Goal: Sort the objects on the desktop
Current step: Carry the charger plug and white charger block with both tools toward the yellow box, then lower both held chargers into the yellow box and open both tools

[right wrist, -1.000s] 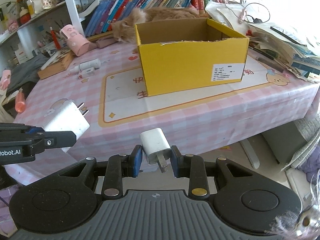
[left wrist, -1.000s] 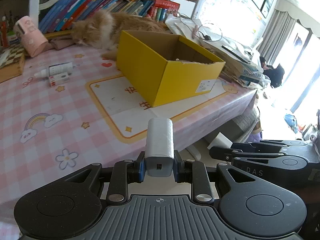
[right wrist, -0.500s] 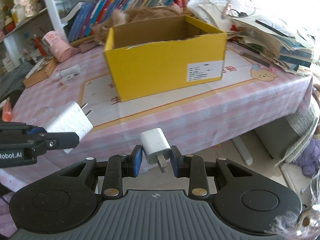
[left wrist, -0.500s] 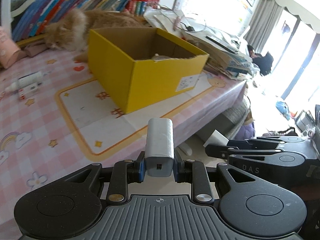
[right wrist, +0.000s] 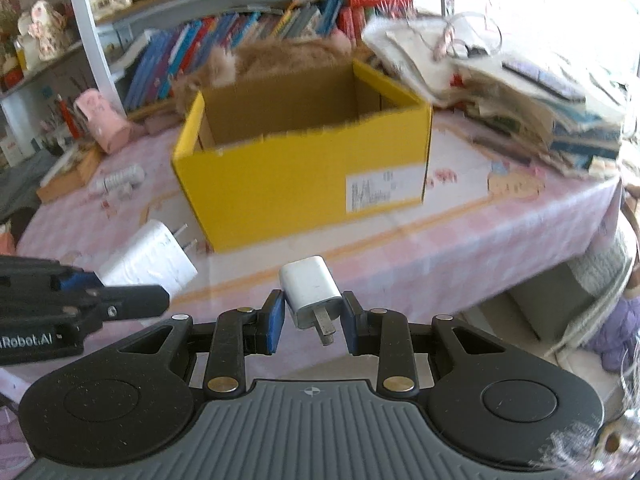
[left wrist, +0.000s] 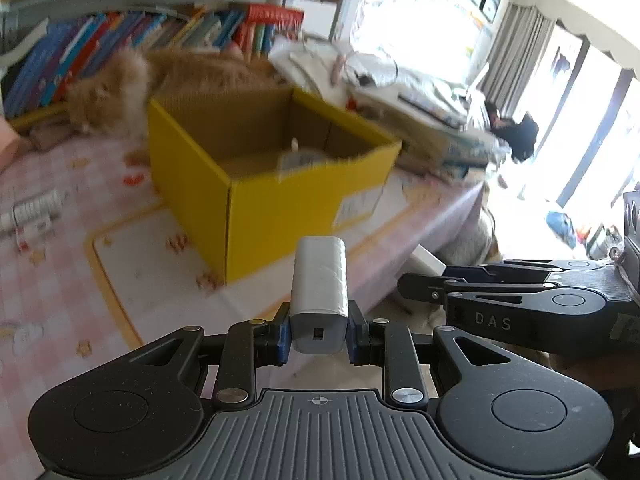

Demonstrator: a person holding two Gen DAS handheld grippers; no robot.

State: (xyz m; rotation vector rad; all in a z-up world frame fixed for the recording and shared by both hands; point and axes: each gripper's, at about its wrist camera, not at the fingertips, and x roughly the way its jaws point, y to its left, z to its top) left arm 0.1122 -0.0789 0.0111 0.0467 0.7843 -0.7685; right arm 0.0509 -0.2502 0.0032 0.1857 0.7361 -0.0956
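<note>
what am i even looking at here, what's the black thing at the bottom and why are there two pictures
The black thing is a hand-held two-finger gripper; a person carries one in each hand, each with a camera looking along its fingers, hence two pictures. The left gripper clamps a large white rectangular charger block, whose prongs show in the right view. The right gripper clamps a small white plug adapter. Ahead, on a pink checked tablecloth, stands an open yellow cardboard box, with a fluffy orange cat lying behind it.

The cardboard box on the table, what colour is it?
The box is bright yellow outside and plain brown inside, clearest in the right wrist view.
</note>
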